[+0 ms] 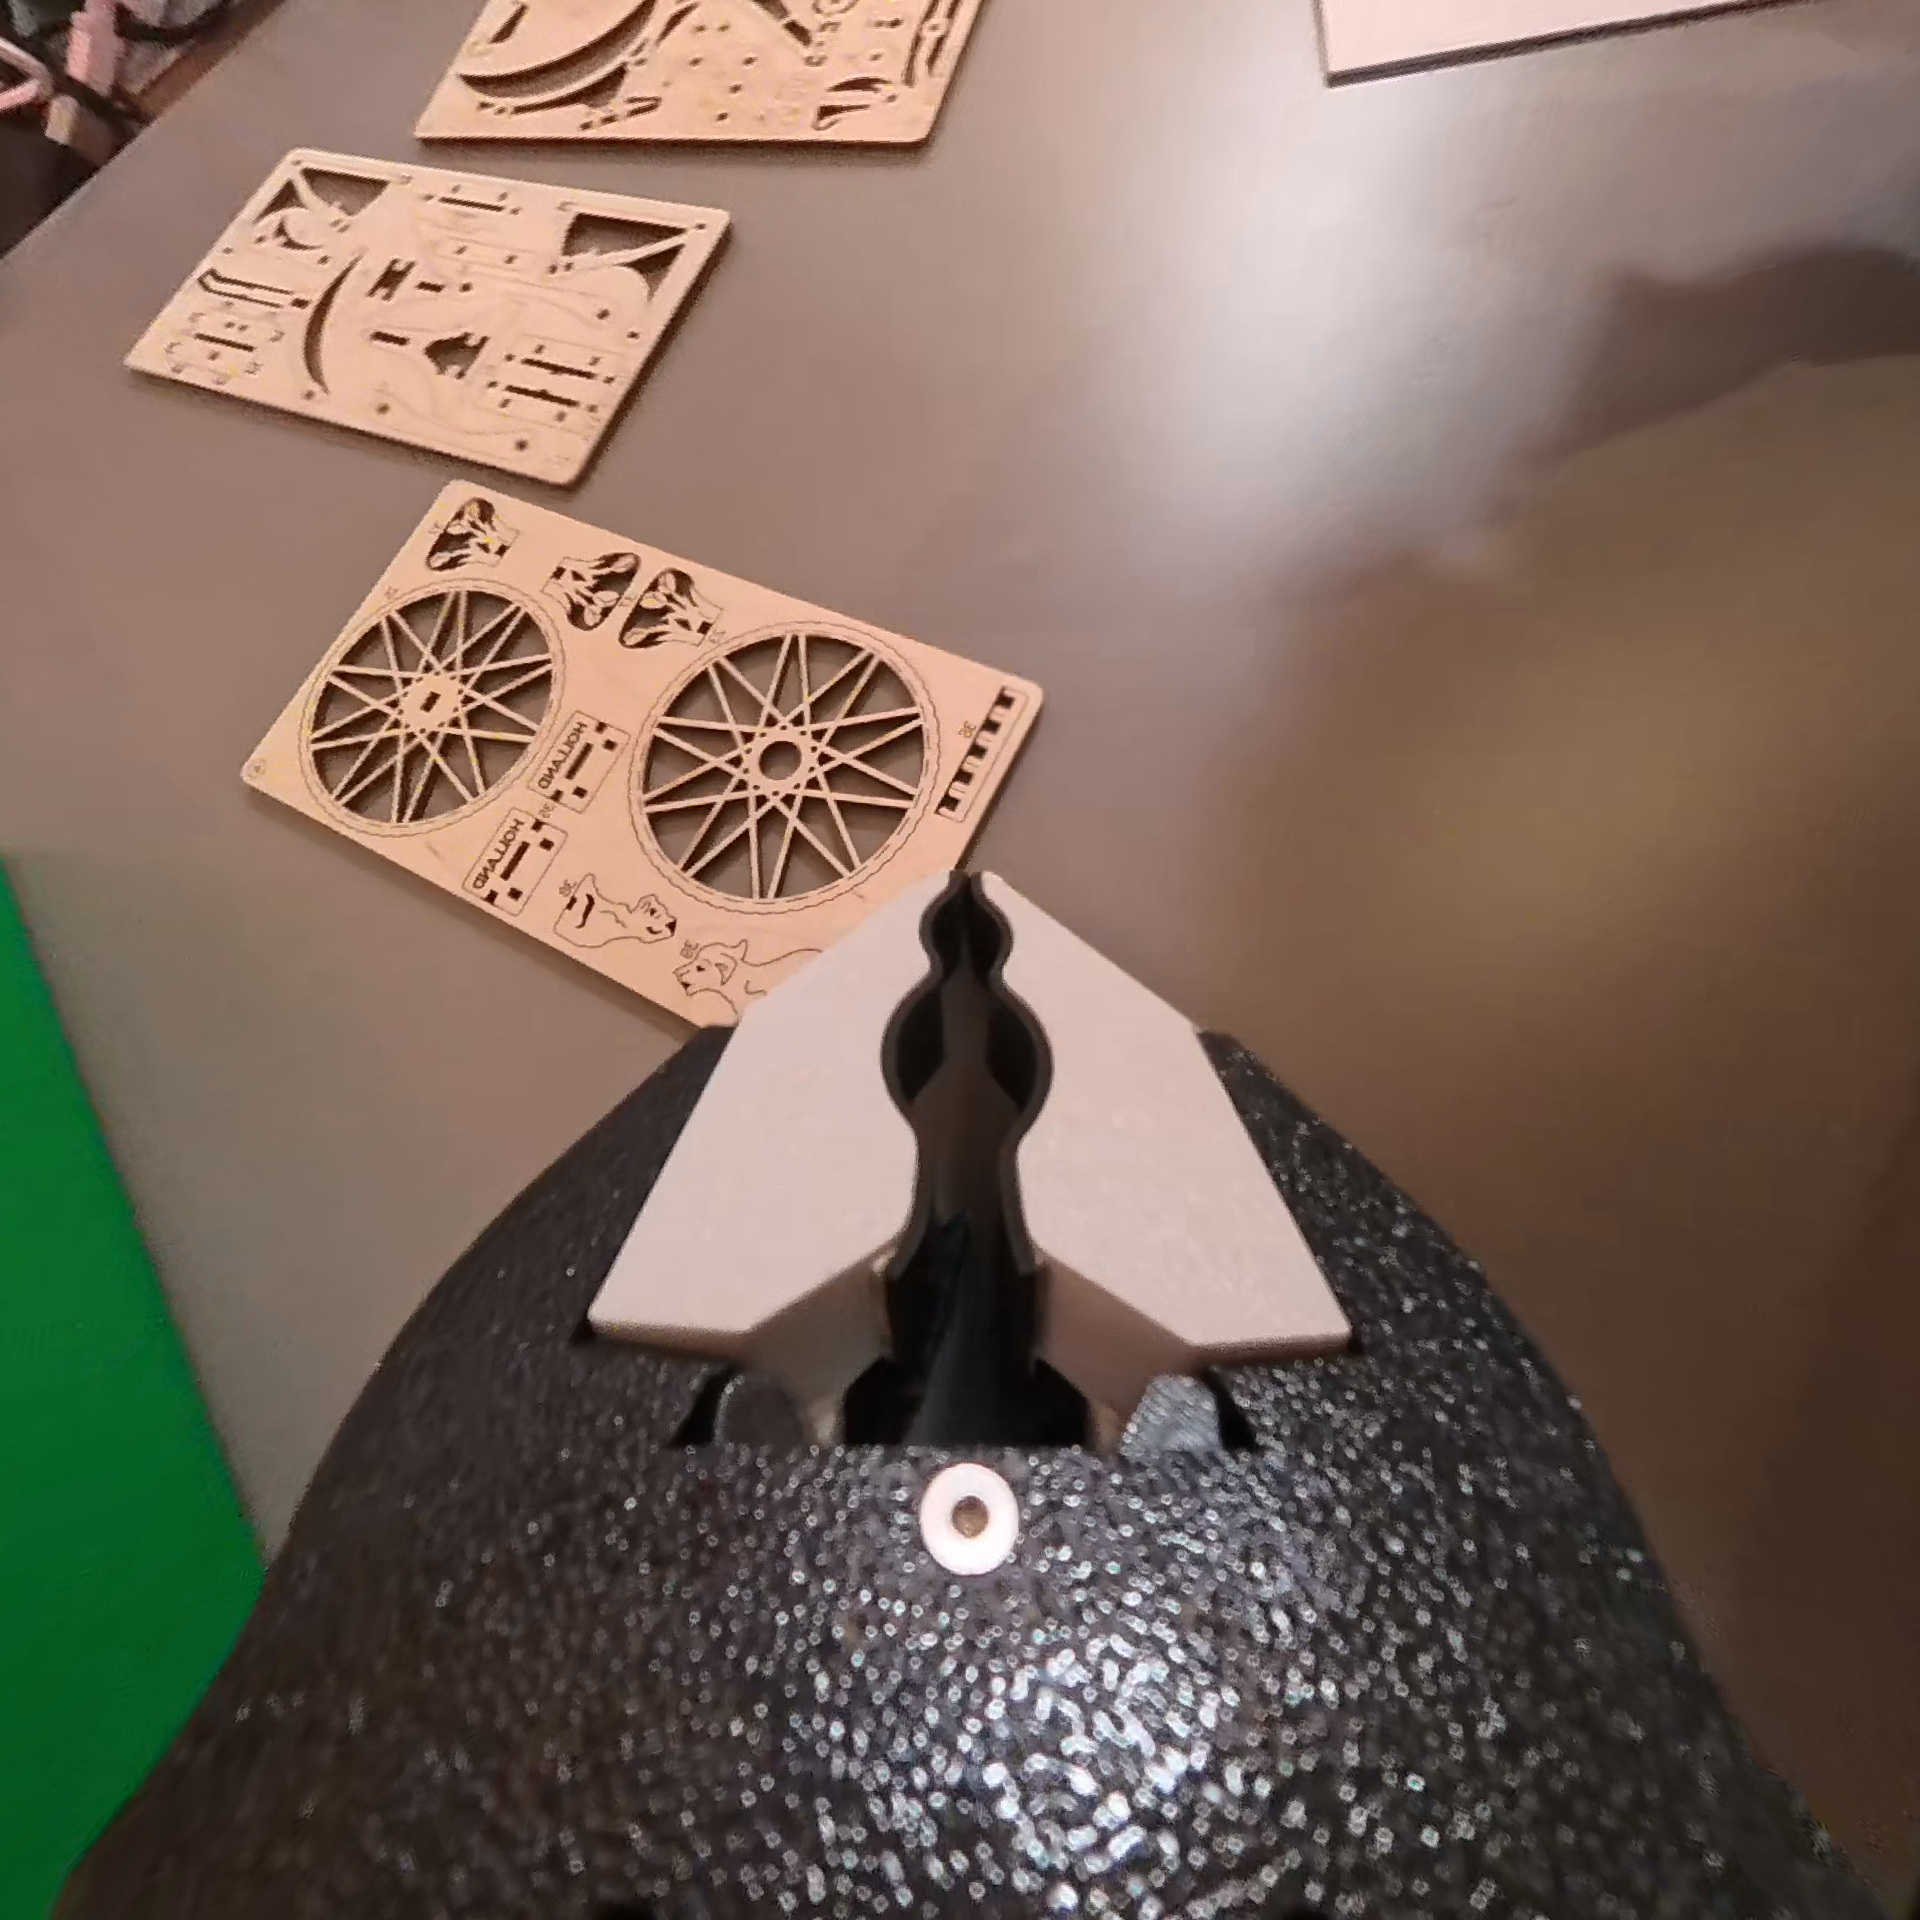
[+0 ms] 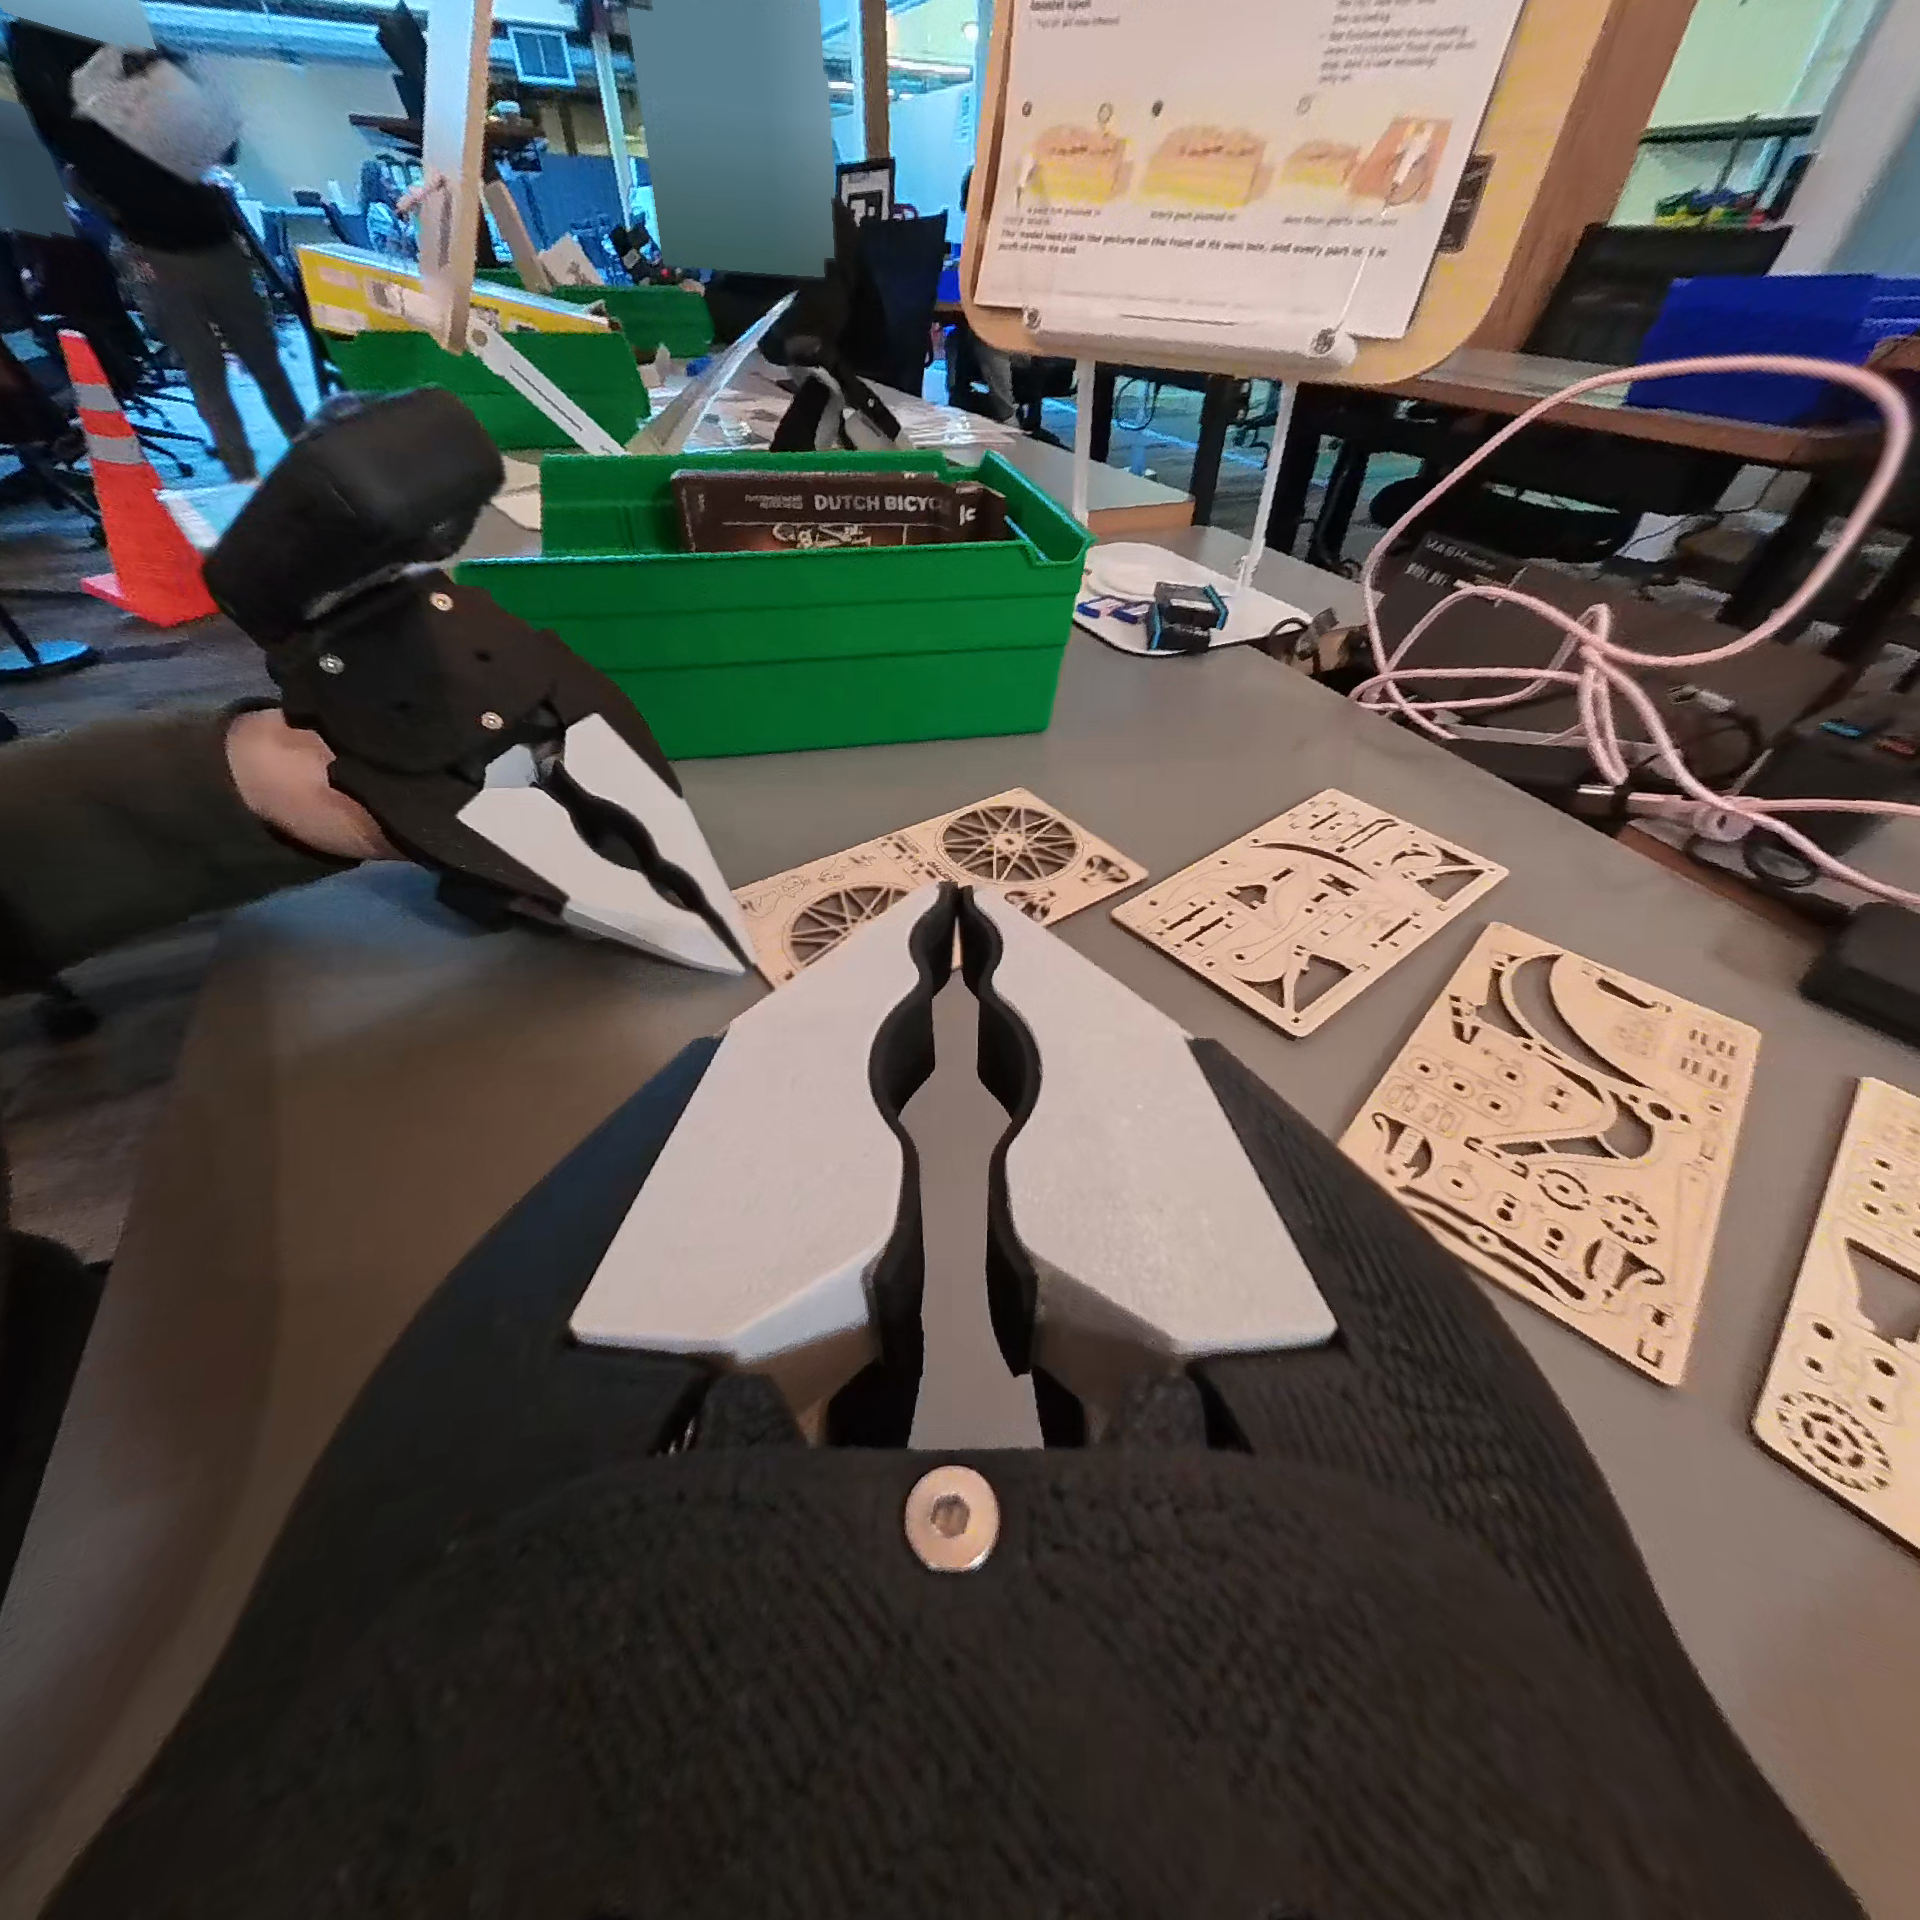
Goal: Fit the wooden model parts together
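Several flat laser-cut wooden part sheets lie on the grey table. The sheet with two spoked wheels [image 1: 644, 753] is nearest my left gripper [image 1: 966, 883], which is shut and empty just over its near edge. In the right wrist view the wheel sheet [image 2: 997, 857] lies ahead, with a second sheet [image 2: 1309, 904], a third [image 2: 1548, 1143] and a fourth [image 2: 1860, 1340] to the right. My right gripper [image 2: 958, 896] is shut and empty above the table. The left gripper [image 2: 727, 951] shows there too, tips down at the wheel sheet's corner.
A green bin [image 2: 790, 623] holding the dark model box [image 2: 831, 514] stands behind the sheets. Pink cables [image 2: 1621, 644] and dark equipment lie at the right. An instruction board [image 2: 1226, 166] stands at the back. Two more sheets [image 1: 436, 317] [image 1: 707, 62] lie beyond in the left wrist view. The tips of one gripper are about 15 cm away from the tips of the other.
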Tool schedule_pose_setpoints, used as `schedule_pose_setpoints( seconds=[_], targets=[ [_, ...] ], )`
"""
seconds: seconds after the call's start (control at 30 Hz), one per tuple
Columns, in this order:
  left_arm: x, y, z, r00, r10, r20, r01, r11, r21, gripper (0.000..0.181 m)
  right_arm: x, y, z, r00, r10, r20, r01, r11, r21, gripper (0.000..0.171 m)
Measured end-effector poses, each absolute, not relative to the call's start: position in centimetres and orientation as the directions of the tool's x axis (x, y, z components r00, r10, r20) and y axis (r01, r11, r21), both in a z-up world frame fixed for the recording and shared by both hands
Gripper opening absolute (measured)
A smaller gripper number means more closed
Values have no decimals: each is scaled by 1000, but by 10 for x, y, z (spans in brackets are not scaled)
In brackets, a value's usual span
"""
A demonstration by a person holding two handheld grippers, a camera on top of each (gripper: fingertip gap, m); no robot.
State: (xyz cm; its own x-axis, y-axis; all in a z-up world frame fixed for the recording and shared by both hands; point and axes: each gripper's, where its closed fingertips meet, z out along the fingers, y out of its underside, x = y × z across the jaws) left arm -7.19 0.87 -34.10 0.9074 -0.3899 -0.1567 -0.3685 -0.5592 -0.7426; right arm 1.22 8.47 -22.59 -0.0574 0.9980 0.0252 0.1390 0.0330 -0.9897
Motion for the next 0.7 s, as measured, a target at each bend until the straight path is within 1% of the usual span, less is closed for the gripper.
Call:
schedule_pose_setpoints(
  seconds=[0.13,0.23,0.3,0.37,0.43,0.5,0.57,0.63,0.67,0.7],
  targets=[
    [-82,25,-341,920,-353,-169,-355,-570,-741,0,22,104,-215,45,997,67,106,62,-992,0],
    [-89,39,-340,922,-349,-167,-348,-561,-751,0,46,137,-189,217,969,118,19,117,-993,0],
    [-97,48,-340,927,-331,-177,-345,-568,-747,0,71,159,-170,315,942,113,-31,129,-991,0],
    [-106,56,-341,933,-307,-190,-342,-584,-736,0,100,179,-158,405,908,108,-32,132,-991,5],
    [-111,62,-341,936,-296,-189,-334,-590,-735,0,130,190,-153,474,872,118,2,133,-991,12],
    [-110,65,-340,944,-292,-156,-304,-578,-757,0,152,189,-161,493,861,126,78,101,-992,26],
    [-111,66,-334,954,-259,-149,-272,-547,-792,0,164,183,-191,464,877,124,230,15,-973,49],
    [-109,65,-320,955,-240,-172,-272,-486,-831,0,168,170,-235,421,904,78,398,-107,-911,80],
    [-107,65,-311,954,-235,-186,-276,-449,-850,0,168,162,-257,400,914,68,470,-141,-871,90],
    [-102,65,-302,952,-236,-194,-279,-411,-868,0,167,158,-275,383,920,83,532,-147,-834,96]
  ],
)
